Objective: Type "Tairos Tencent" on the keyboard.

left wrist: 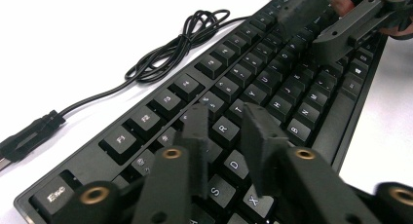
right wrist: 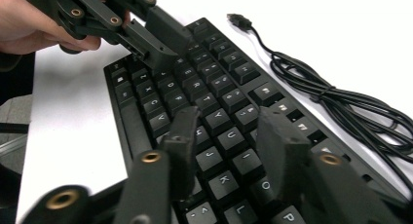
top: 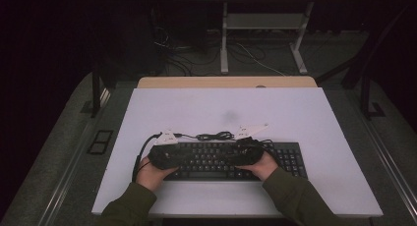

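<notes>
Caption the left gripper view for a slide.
Left gripper poised open over a black keyboard, its coiled cable on the white table, right gripper beyond.
</notes>
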{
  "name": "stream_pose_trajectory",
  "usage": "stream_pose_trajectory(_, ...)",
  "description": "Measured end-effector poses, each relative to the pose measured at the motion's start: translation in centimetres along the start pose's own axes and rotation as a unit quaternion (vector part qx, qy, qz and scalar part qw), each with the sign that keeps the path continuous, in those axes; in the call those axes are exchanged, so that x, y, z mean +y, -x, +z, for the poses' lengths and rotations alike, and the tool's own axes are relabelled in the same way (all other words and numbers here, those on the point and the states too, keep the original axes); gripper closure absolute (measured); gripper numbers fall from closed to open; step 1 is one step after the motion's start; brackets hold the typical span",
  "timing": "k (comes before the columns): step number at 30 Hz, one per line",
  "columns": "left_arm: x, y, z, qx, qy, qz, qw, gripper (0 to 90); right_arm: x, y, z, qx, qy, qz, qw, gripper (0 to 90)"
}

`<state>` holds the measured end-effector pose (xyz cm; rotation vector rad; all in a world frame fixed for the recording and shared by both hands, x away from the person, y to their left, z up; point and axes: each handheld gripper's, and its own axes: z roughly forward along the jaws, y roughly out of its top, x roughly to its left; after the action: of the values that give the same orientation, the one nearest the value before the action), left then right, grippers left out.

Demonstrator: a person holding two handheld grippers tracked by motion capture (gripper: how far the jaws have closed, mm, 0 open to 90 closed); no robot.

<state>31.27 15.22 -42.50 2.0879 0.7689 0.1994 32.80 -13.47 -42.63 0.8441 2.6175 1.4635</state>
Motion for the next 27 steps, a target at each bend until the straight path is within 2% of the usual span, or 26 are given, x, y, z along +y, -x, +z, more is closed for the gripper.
stream_pose_trajectory(8,-0.2,0.0,-0.2,0.007,0.003,-0.012,0.9999,51.2,0.0,-0.6,0.2,0.018,-0.006,-0.012,0.9997,80.6)
stream_pose_trajectory(13,-0.3,0.0,-0.1,0.008,0.002,-0.013,0.9999,43.7,-0.2,-1.1,0.7,0.028,-0.018,-0.021,0.9993,87.9)
stream_pose_trajectory(22,-0.4,-0.1,-0.1,0.012,0.008,-0.019,0.9997,34.5,-0.4,-1.7,1.4,0.036,-0.033,-0.028,0.9984,89.2)
stream_pose_trajectory(27,-0.5,-0.2,0.0,0.016,0.009,-0.017,0.9997,32.8,-0.6,-1.9,1.7,0.037,-0.039,-0.027,0.9982,89.2)
